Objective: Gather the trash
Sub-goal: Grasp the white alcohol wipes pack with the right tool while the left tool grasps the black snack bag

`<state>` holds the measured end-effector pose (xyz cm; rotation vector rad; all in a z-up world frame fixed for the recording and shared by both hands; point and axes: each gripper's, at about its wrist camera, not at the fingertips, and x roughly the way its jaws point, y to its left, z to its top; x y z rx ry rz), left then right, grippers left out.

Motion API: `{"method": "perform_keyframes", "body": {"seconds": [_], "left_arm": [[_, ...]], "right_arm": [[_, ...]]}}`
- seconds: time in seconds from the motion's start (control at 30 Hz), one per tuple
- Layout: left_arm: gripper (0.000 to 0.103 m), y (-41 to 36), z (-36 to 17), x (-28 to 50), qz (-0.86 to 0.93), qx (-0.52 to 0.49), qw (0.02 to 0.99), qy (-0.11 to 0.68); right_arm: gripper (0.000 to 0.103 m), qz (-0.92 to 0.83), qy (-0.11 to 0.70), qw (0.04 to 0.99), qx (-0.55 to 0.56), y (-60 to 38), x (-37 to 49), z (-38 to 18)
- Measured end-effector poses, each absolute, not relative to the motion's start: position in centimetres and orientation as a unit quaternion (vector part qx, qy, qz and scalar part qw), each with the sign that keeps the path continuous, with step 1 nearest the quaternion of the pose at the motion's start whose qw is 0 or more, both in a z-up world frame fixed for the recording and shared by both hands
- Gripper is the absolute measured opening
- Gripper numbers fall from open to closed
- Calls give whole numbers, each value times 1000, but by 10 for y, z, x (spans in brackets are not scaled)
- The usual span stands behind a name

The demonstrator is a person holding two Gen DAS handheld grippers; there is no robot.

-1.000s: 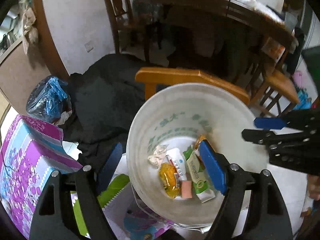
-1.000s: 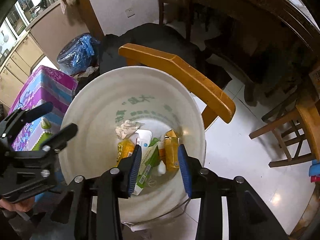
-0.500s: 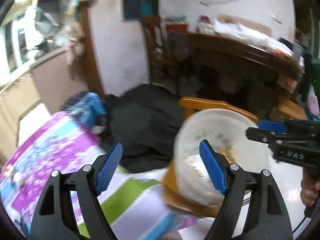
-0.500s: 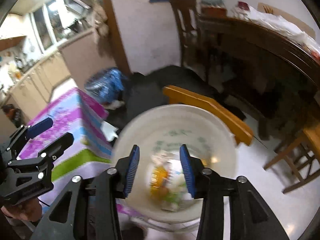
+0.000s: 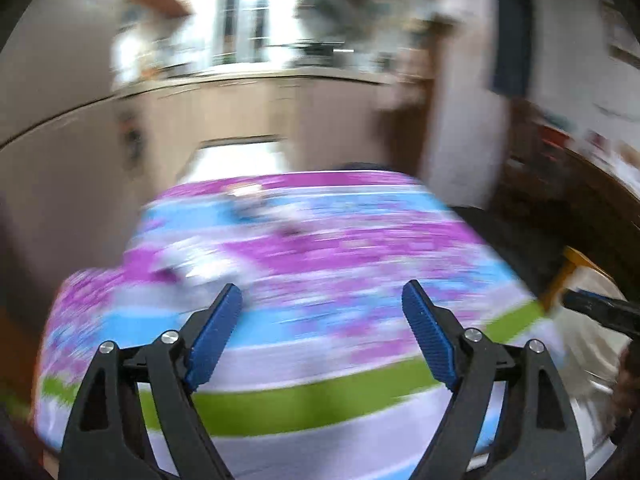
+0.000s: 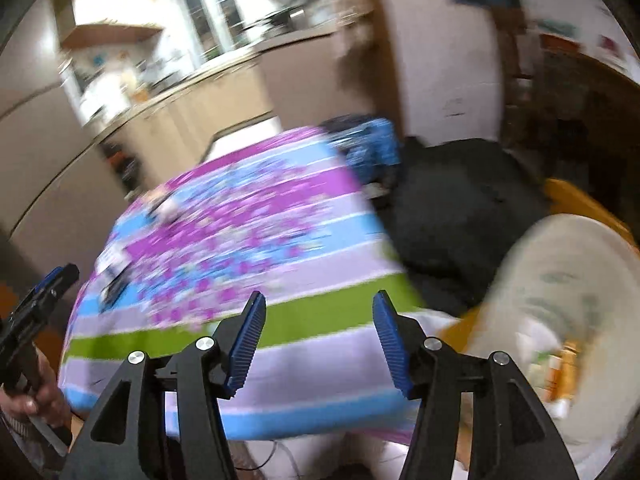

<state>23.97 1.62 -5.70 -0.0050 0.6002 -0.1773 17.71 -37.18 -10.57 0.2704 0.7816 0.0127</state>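
Observation:
The table's purple, blue and green flowered cloth (image 5: pixel 304 264) fills the left wrist view, heavily blurred. My left gripper (image 5: pixel 320 292) hangs over it, open and still widening, with nothing between its blue pads. My right gripper (image 6: pixel 319 300) is open over the cloth's (image 6: pixel 248 248) near edge, jaws opening and empty. The white bucket (image 6: pixel 560 264) is at the right of the right wrist view, with wrappers (image 6: pixel 560 364) in its bottom. Small blurred items (image 6: pixel 112 276) lie on the cloth at the left. The other gripper shows at each view's edge: the left one (image 6: pixel 40 300), the right one (image 5: pixel 600 308).
A blue plastic bag (image 6: pixel 372 148) and a black heap of cloth (image 6: pixel 460 200) sit behind the table. A wooden chair (image 6: pixel 580 200) stands behind the bucket. Kitchen counters (image 5: pixel 260 80) run along the back. A hand (image 6: pixel 28 396) holds the left gripper.
Both views have swung left from the bucket to the flowered table, with strong blur. The right gripper's jaws have spread wider. The bucket has slid to the right edge.

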Motion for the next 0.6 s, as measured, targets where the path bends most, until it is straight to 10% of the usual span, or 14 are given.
{"method": "perform_keyframes", "body": {"seconds": [0.37, 0.6], "left_arm": [[84, 165, -99, 232, 81, -136, 931, 329], [90, 190, -116, 226, 86, -145, 925, 339]], "right_arm": [[87, 266, 429, 863, -15, -132, 315, -88], [88, 310, 490, 812, -69, -39, 395, -100]]}}
